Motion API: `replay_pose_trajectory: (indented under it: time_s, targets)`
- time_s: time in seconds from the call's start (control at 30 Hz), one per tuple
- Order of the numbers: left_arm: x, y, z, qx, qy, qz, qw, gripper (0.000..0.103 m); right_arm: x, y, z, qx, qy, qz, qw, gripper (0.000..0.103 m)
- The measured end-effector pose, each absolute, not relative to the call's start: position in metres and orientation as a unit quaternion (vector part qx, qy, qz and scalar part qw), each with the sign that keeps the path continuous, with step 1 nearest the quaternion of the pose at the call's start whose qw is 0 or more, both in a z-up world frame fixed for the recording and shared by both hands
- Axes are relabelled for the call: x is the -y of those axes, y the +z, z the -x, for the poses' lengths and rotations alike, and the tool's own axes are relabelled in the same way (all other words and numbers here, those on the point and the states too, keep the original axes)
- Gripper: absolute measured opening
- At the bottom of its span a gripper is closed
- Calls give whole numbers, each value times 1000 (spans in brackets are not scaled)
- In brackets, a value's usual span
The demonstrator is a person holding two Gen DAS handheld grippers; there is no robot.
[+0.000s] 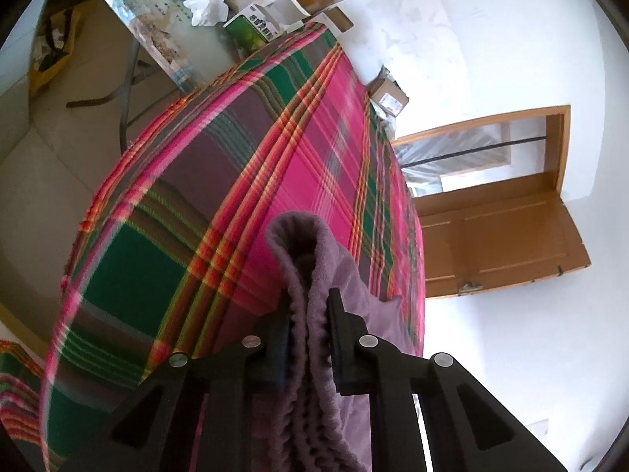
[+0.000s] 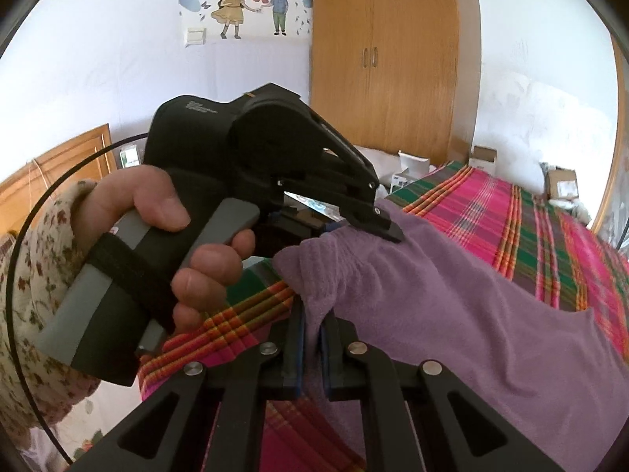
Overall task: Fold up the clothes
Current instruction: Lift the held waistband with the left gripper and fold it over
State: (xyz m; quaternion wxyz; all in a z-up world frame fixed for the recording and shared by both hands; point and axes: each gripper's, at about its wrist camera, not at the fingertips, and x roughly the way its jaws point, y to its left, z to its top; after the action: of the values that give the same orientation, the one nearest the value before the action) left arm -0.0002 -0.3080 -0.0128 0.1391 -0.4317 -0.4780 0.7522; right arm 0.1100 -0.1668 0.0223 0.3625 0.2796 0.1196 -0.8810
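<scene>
Progress is at an early stage: the purple fleece garment (image 2: 452, 295) lies on the bed with the plaid sheet (image 1: 275, 137), gripped at two places on one edge and, by judgement, not yet folded into a finished stack. The left gripper (image 1: 310, 322) has its jaws clenched on a bunched ridge of the fleece, which rises between them and droops over the near end. The right gripper (image 2: 312, 338) likewise has its jaws clamped on a pinch of the same edge, just beside the left unit. In the right wrist view the person's left hand (image 2: 188, 236) squeezes the handle trigger of the left gripper. The rest of the garment spreads to the right across the bed. Remaining work, by judgement: lift the gripped edge, carry it over the spread portion, lay it flat, and release. A cluttered tabletop (image 1: 157, 27) stands beyond the far end of the bed.
</scene>
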Motion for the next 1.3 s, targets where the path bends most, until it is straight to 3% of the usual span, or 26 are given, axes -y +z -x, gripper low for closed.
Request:
replay_pose_trajectory:
  time_s: [0.43, 1.3]
  targets:
    - [315, -25, -5, 486, 749, 434, 120, 14, 160, 20, -105, -99, -878, -290, 368, 6]
    - [219, 72, -3, 412, 795, 402, 194, 14, 33, 81, -135, -3, -922, -213, 323, 6]
